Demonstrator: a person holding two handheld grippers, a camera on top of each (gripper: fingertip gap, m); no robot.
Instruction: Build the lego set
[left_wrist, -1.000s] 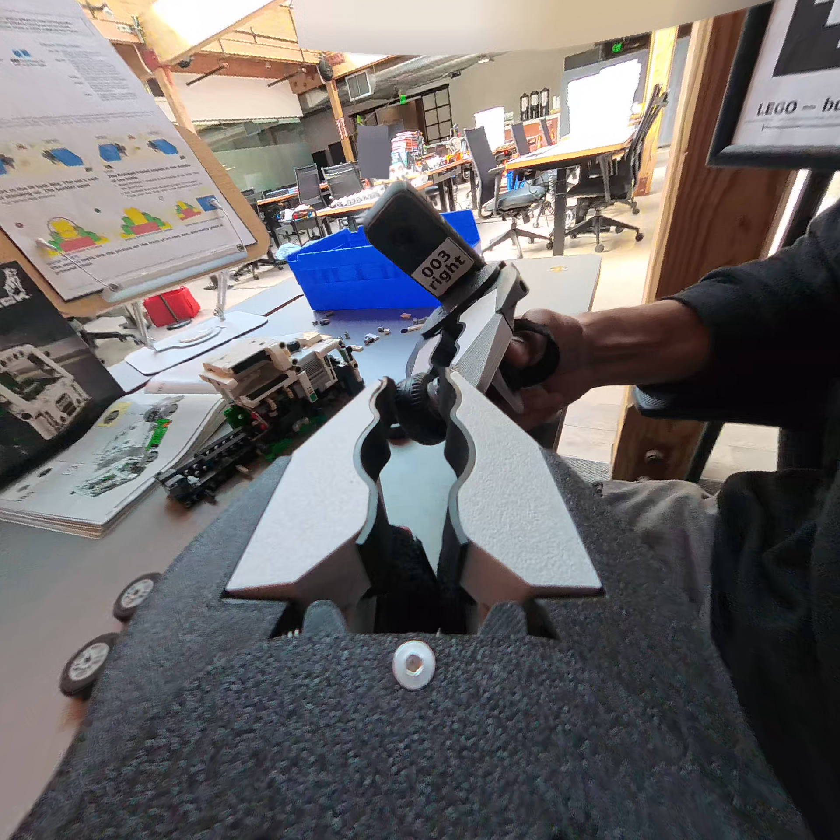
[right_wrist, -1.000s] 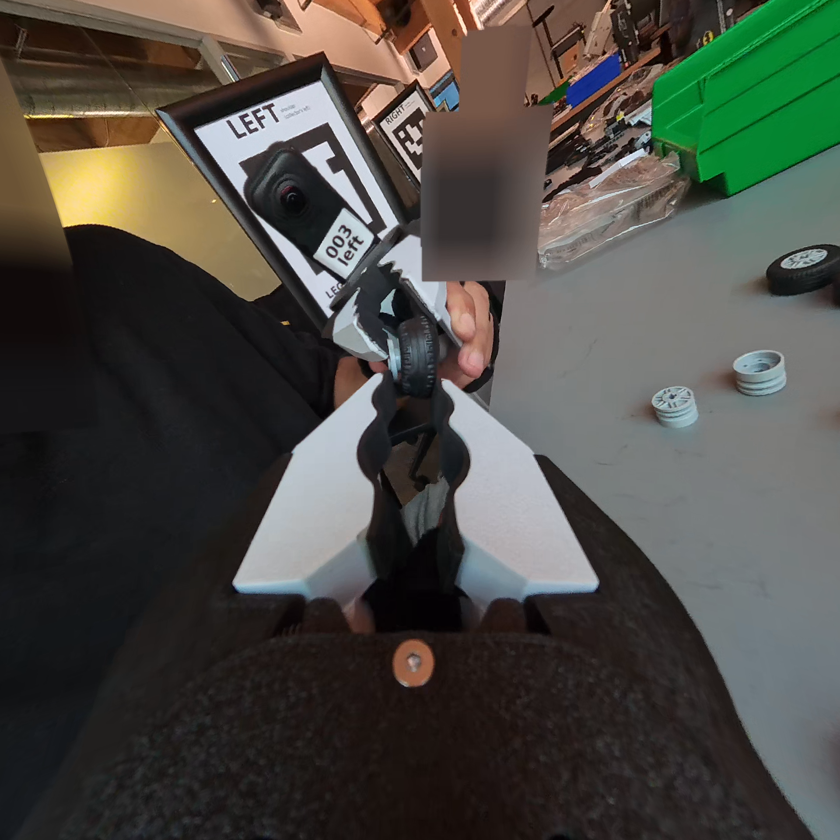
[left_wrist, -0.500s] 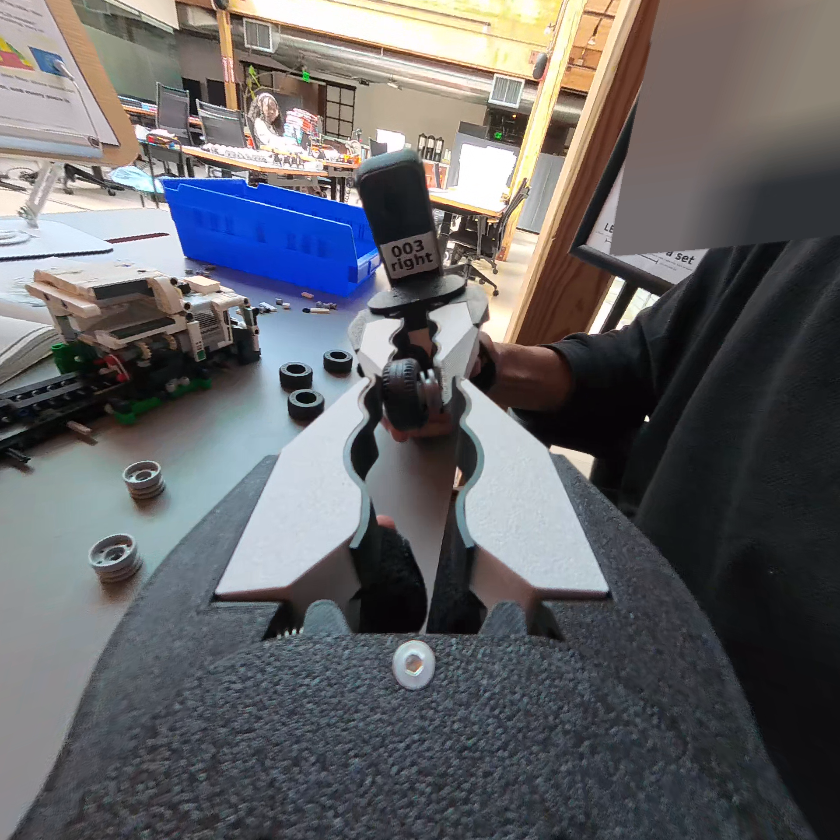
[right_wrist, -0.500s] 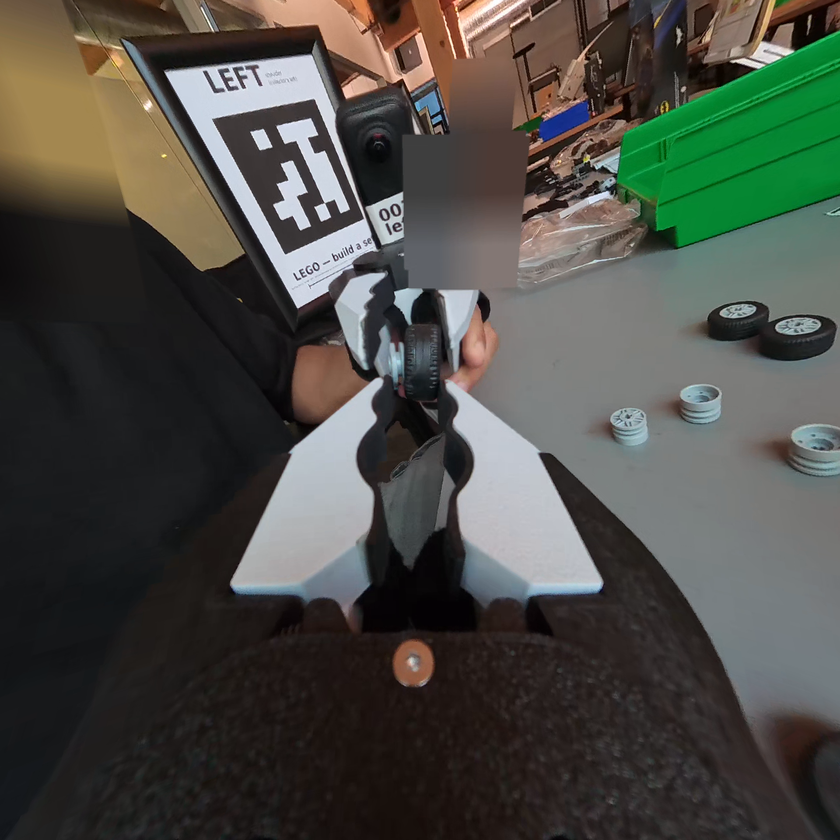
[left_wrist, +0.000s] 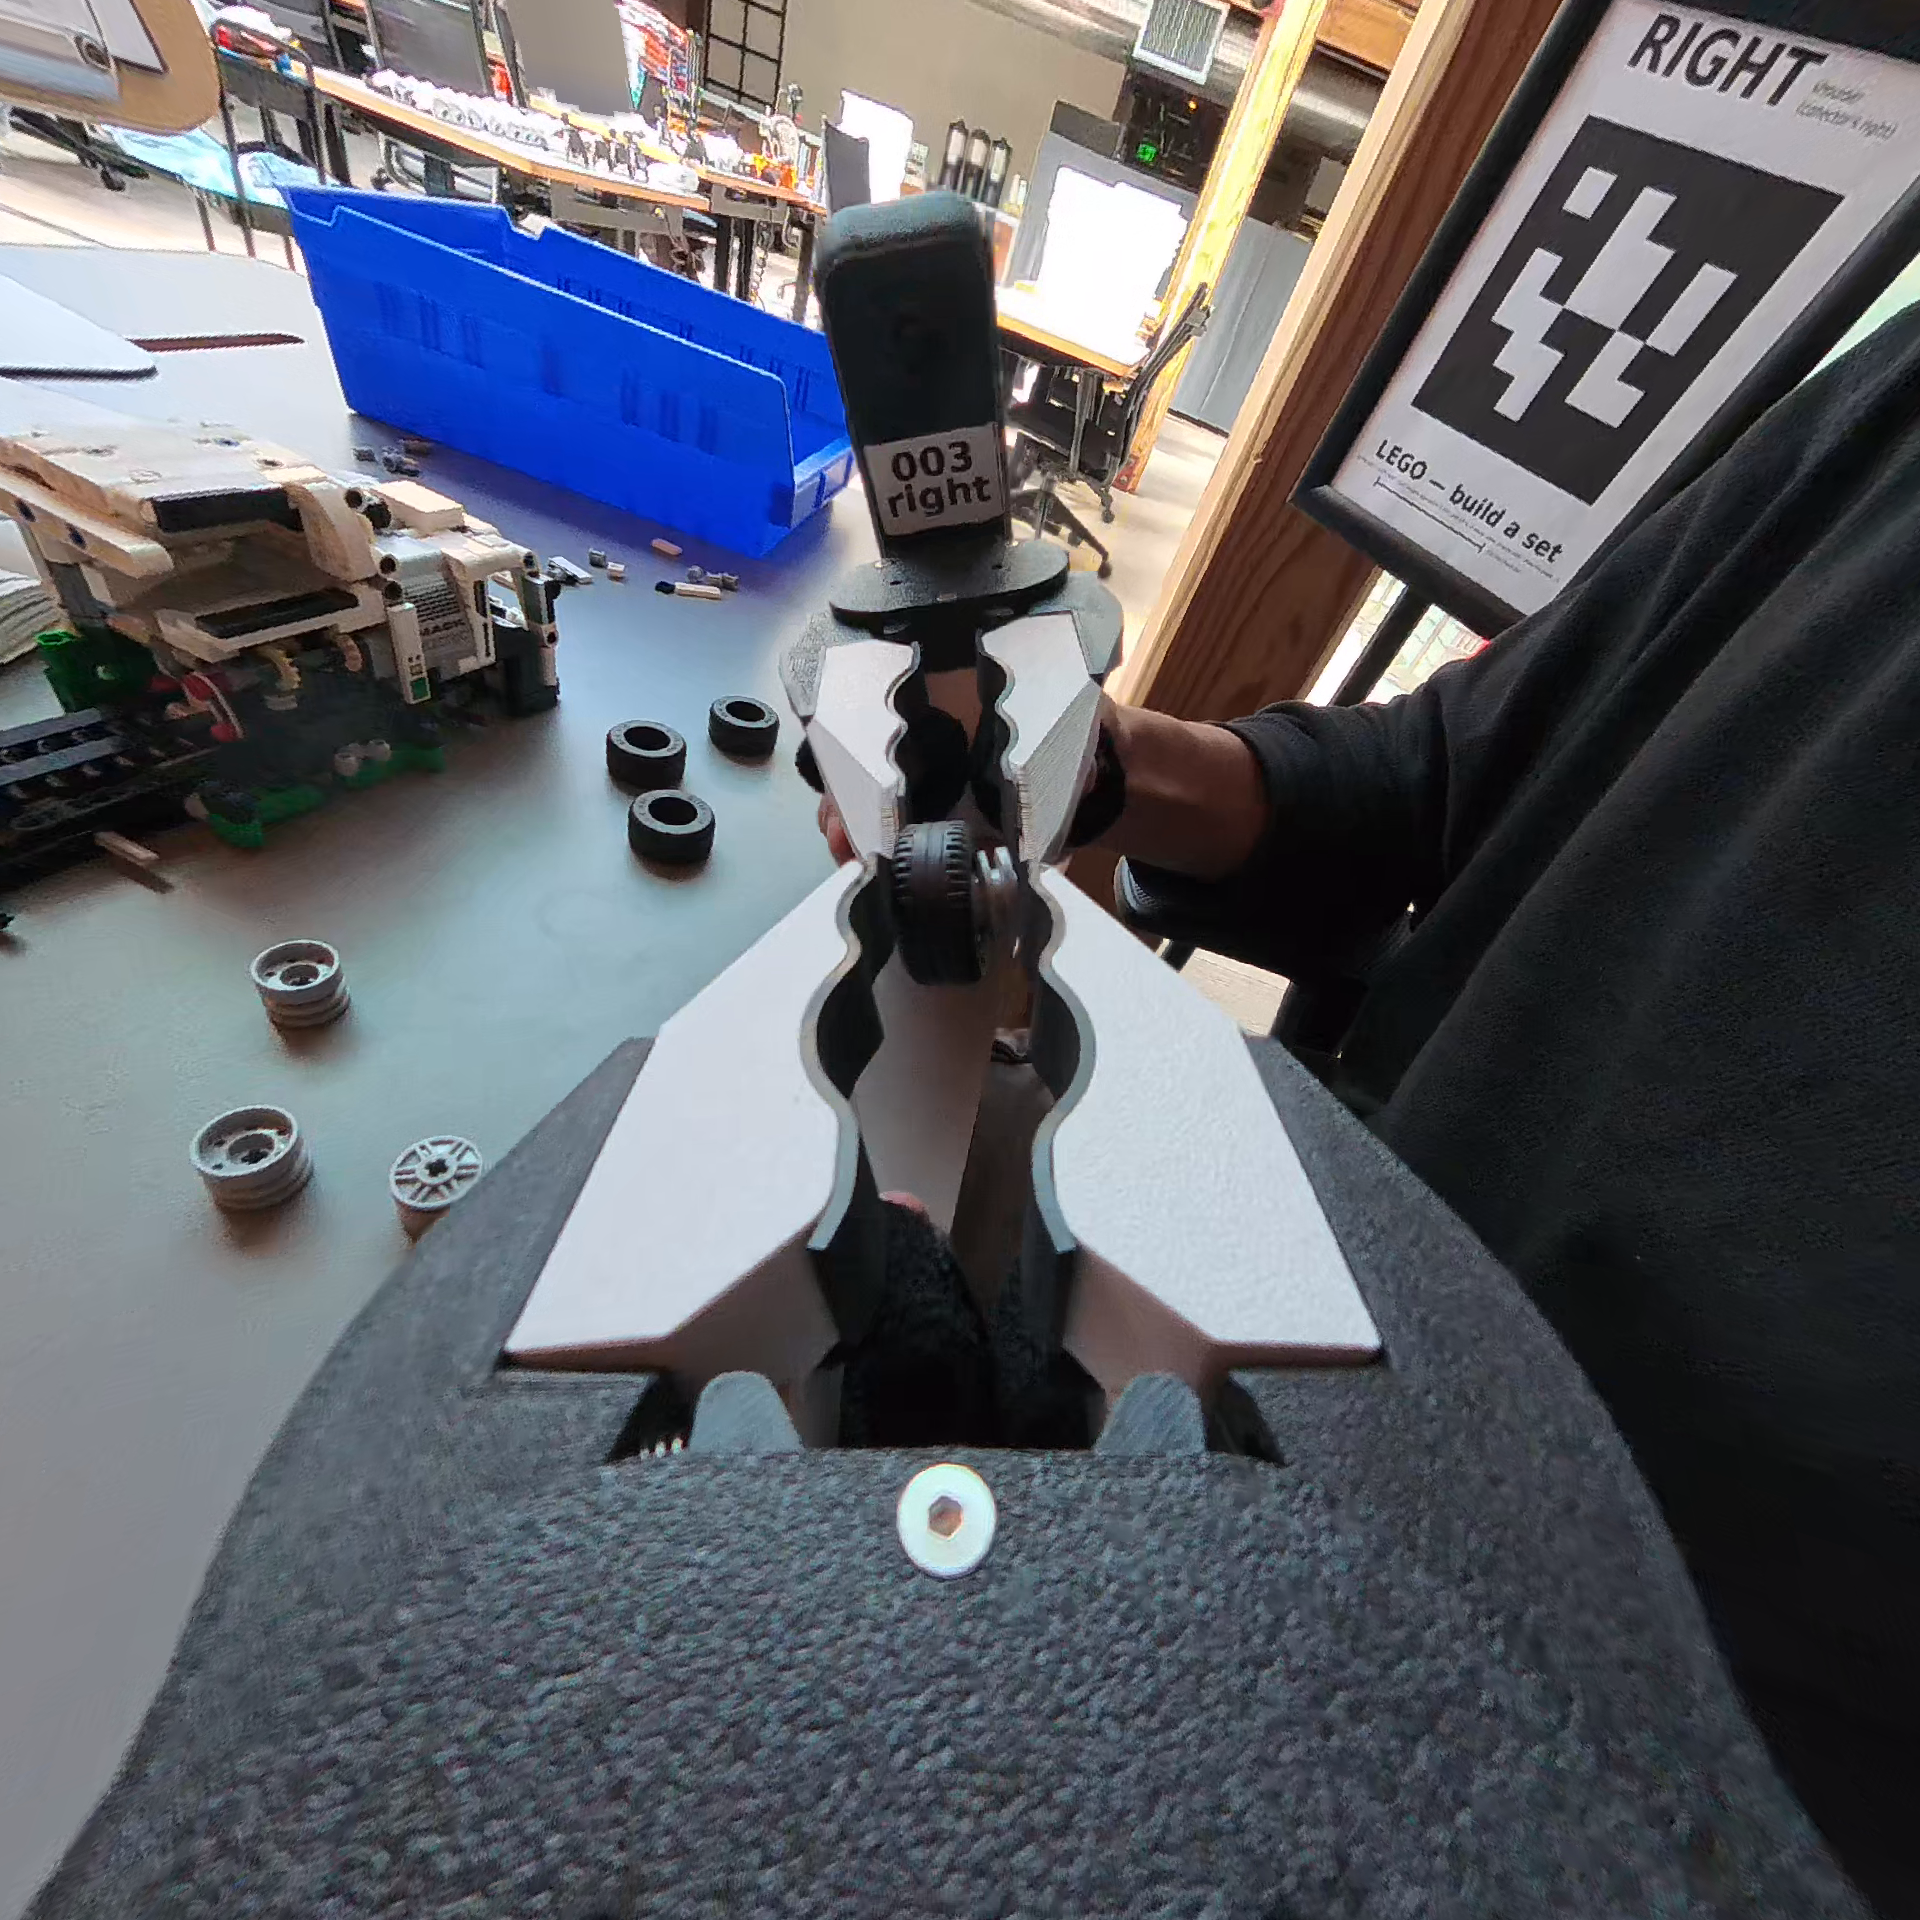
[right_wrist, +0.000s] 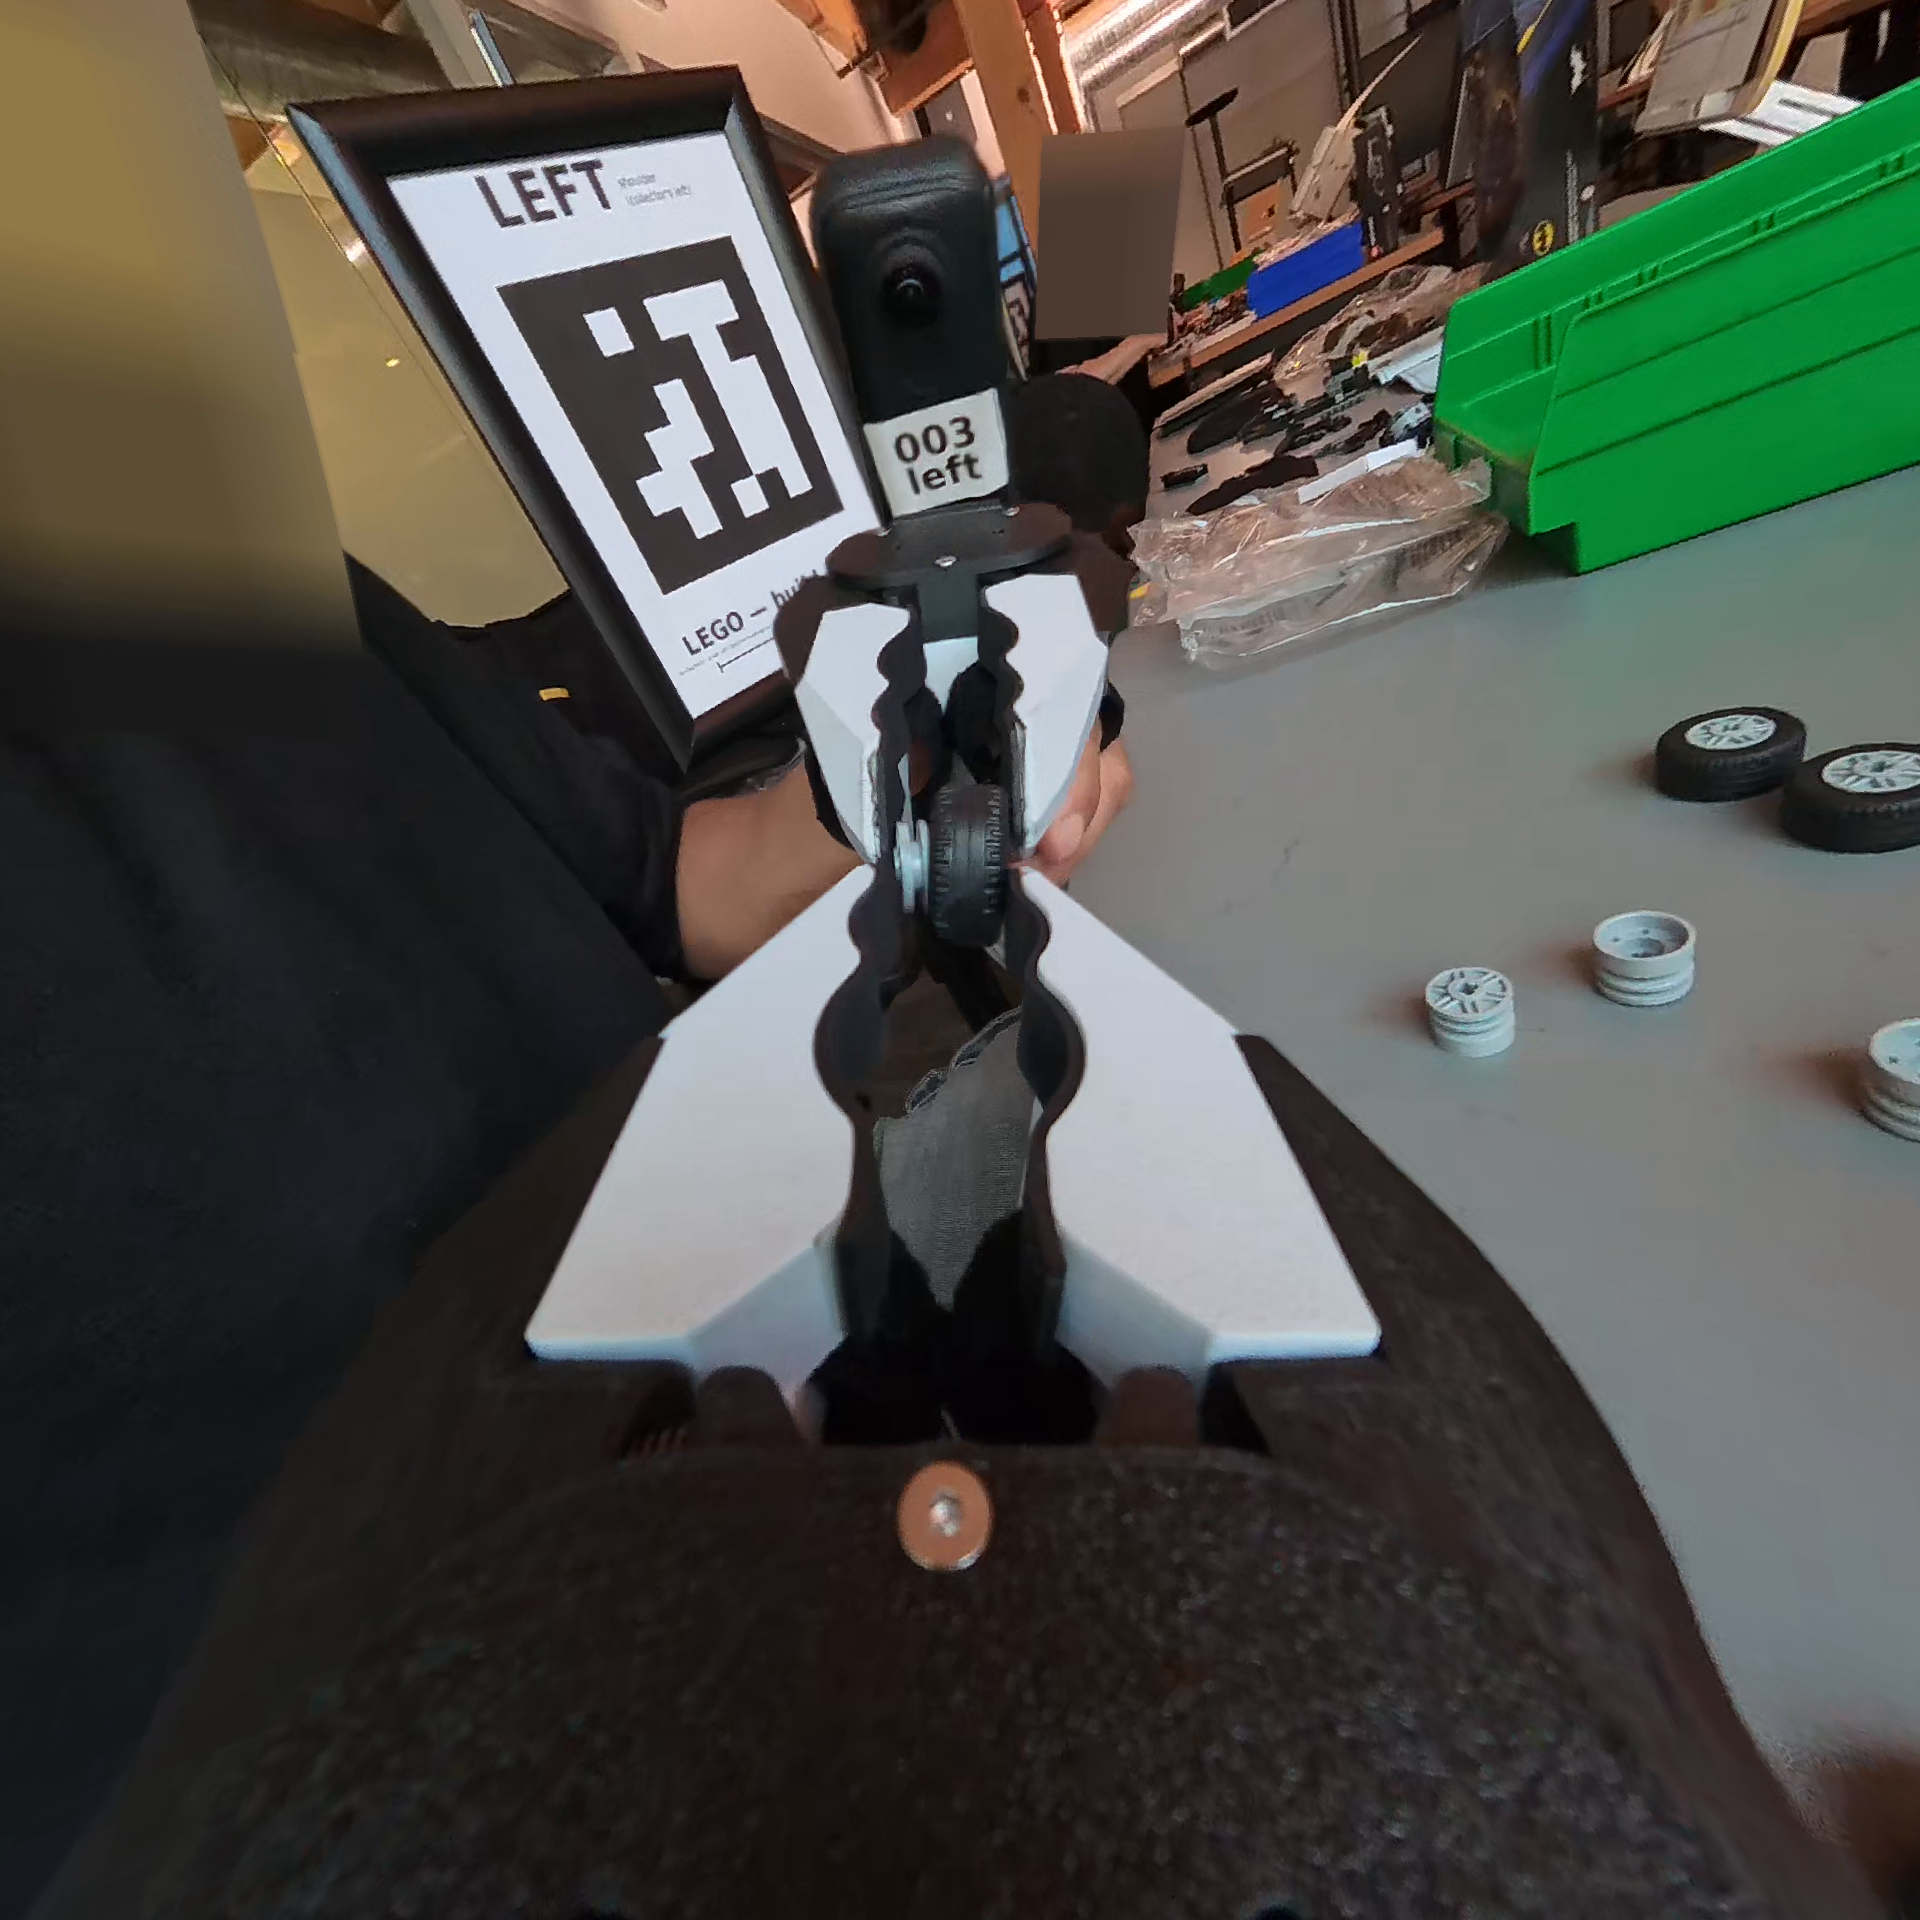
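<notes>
Black rubber tyre (left_wrist: 935, 902) and grey rim (right_wrist: 911, 865) sit pinched between both our tongs, left tongs (left_wrist: 940, 914) and right tongs (right_wrist: 951, 883) clenched tip to tip above the tabletop (left_wrist: 488, 935), so we should press squarely, keeping hub and tyre aligned.

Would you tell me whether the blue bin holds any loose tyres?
Cannot tell: the blue bin hides its inside; three black tyres lie on the table.
</notes>
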